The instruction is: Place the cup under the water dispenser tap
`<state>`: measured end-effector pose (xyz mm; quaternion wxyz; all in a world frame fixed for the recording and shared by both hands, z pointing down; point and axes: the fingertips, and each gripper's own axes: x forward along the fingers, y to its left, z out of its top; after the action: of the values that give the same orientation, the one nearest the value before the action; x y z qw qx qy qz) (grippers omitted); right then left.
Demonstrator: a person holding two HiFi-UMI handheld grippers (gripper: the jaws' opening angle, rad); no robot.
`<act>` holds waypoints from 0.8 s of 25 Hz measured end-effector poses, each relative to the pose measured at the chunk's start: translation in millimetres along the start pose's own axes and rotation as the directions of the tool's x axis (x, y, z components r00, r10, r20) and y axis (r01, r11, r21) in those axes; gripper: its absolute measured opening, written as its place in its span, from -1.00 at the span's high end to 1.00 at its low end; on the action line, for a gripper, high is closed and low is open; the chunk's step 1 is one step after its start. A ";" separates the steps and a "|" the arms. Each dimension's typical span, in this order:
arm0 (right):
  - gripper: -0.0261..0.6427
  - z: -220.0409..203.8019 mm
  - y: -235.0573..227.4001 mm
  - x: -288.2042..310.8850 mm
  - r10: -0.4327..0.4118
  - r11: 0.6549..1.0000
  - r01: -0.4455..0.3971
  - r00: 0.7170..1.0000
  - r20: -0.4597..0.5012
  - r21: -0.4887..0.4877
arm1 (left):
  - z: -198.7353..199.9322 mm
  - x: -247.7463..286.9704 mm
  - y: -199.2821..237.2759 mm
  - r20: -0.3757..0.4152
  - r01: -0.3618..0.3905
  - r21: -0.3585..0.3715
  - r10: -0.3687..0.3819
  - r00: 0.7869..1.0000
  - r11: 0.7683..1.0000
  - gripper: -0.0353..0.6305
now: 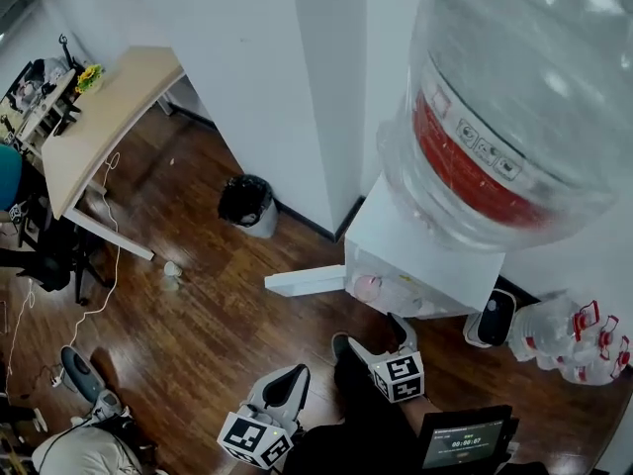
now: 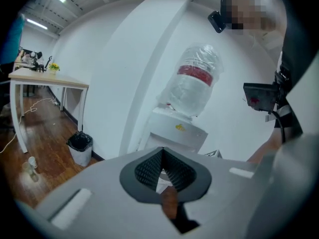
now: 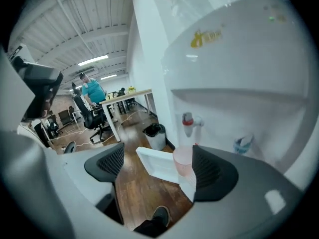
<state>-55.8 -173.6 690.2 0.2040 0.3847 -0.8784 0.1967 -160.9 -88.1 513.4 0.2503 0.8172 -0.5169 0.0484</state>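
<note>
A pale pink translucent cup (image 3: 182, 161) stands in the recess of the white water dispenser (image 3: 239, 59), right below the red tap (image 3: 187, 123); a blue tap (image 3: 242, 144) is further right. My right gripper (image 3: 157, 168) is open and empty; the cup lies beyond its right pad, apart from it. In the head view the cup (image 1: 367, 287) sits under the dispenser's front, with the right gripper (image 1: 374, 336) just short of it. My left gripper (image 1: 287, 384) hangs lower left of it, off the dispenser. Its pads (image 2: 149, 169) meet at the tips with nothing held.
A large water bottle (image 1: 514, 107) tops the dispenser. A white door panel (image 1: 307, 280) juts out from its left side over the wooden floor. A black bin (image 1: 247, 204) stands by the wall, a desk (image 1: 109, 117) far left, packed bottles (image 1: 574, 339) at right.
</note>
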 end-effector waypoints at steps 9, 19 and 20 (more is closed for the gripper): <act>-0.30 64.6 47.4 -113.3 0.005 0.996 0.003 0.996 0.089 -0.087 | 31.9 -102.9 -79.5 0.069 -0.016 0.047 0.013 0.998 0.999 0.89; -0.25 79.8 119.1 -245.2 0.061 0.983 -0.031 0.985 0.161 -0.180 | 34.8 -188.3 -157.5 0.193 0.047 0.037 -0.053 0.980 0.998 0.89; -0.25 81.3 124.9 -256.2 0.066 0.983 -0.038 0.986 0.155 -0.177 | 33.7 -194.7 -164.6 0.193 0.055 0.039 -0.061 0.979 0.998 0.89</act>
<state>-8.1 16.4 467.8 0.1605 0.3568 -0.9156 0.0931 -113.6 112.3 359.2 0.1862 0.8369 -0.5138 -0.0298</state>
